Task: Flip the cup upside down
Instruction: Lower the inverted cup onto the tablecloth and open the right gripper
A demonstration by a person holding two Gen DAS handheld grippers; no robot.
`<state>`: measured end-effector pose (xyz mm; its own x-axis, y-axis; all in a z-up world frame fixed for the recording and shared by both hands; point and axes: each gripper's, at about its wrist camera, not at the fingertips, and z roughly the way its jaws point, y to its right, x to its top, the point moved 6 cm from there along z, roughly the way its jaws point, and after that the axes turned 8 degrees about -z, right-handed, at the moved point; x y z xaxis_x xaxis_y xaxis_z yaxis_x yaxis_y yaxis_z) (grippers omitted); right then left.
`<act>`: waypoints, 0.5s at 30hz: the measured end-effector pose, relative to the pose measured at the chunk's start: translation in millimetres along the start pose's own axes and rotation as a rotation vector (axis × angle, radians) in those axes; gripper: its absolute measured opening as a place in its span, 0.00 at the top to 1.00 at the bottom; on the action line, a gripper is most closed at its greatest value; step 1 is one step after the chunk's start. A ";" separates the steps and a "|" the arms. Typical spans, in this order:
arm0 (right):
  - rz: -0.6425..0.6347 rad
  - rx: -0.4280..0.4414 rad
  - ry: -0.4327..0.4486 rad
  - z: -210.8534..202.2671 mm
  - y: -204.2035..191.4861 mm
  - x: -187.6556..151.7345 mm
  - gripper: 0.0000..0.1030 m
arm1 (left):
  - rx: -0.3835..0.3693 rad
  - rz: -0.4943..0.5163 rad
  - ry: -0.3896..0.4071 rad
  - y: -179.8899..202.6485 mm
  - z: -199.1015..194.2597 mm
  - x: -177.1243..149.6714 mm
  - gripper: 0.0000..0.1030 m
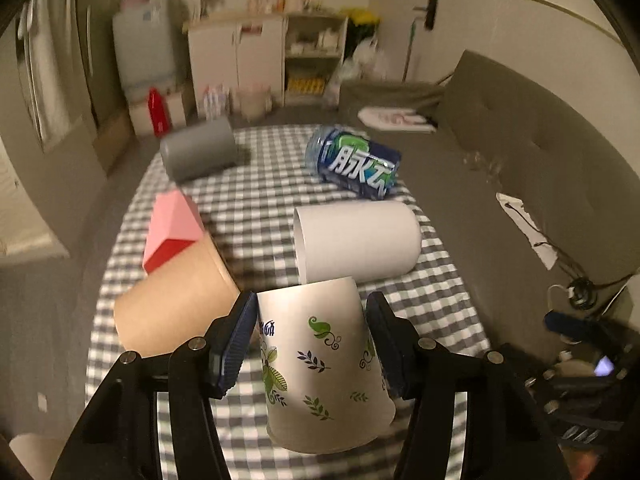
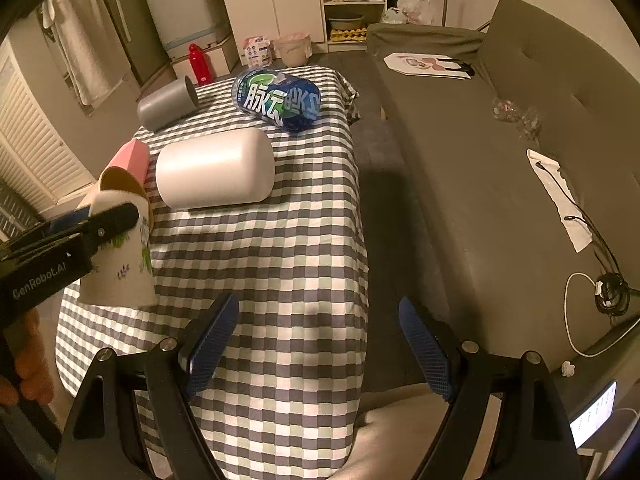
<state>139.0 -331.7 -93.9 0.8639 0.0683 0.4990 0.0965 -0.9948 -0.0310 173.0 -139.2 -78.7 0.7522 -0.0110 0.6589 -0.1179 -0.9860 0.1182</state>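
**Paper cup clamped in left gripper above checked table**

Left wrist view. The left gripper [image 1: 311, 344] is seen closed onto the paper cup [image 1: 324, 368], one blue pad [image 1: 240, 344] pressed to each side of the cup wall. The cup, printed with green leaves, is held between the fingers with its wide rim toward 6 o'clock and its narrow base toward 12 o'clock. A brown cup [image 1: 176, 304] is found lying on its side at 9 o'clock of the gripper, a pink-and-red block [image 1: 172, 228] beyond it at 10 o'clock. A white cylinder [image 1: 356, 240] lies on its side at 12 o'clock, just past the held cup. A blue drink bottle [image 1: 354, 162] and a grey cup [image 1: 200, 148] lie farther back on the checked tablecloth [image 1: 256, 208].

Right wrist view. The right gripper [image 2: 318, 346] is shown wide open, nothing between its fingers, over the near part of the tablecloth [image 2: 280, 248]. The paper cup [image 2: 120, 264] is seen at 9 o'clock, well apart from it, rim downward, gripped by the left gripper [image 2: 100, 228]. The white cylinder [image 2: 216, 168] lies at 11 o'clock, the bottle [image 2: 276, 96] and grey cup [image 2: 166, 104] beyond.
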 end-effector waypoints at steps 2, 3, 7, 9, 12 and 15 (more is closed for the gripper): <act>0.002 -0.004 0.000 0.4 0.7 0.1 0.20 | 0.001 0.006 0.004 -1.9 5.1 -7.7 0.43; 0.003 -0.005 0.002 0.2 1.1 0.0 0.20 | -0.012 -0.001 0.014 -1.9 4.8 -8.7 0.43; 0.000 -0.018 0.014 -2.6 1.6 0.3 0.20 | -0.029 -0.003 0.040 -0.3 -4.0 -17.6 0.43; -0.002 -0.022 0.017 -3.1 1.0 1.2 0.20 | -0.039 0.010 0.035 2.4 -10.7 -26.6 0.43; -0.007 -0.025 0.023 -4.7 -0.7 1.9 0.20 | -0.042 0.052 0.018 5.4 -20.1 -41.9 0.43; -0.011 -0.024 0.028 -6.5 -3.0 1.5 0.20 | -0.047 0.063 0.001 5.7 -22.4 -50.7 0.43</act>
<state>136.8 -329.0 -87.4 0.8485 0.0770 0.5235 0.0934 -0.9956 -0.0049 119.6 -140.5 -94.8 0.7420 -0.0723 0.6664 -0.1951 -0.9744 0.1115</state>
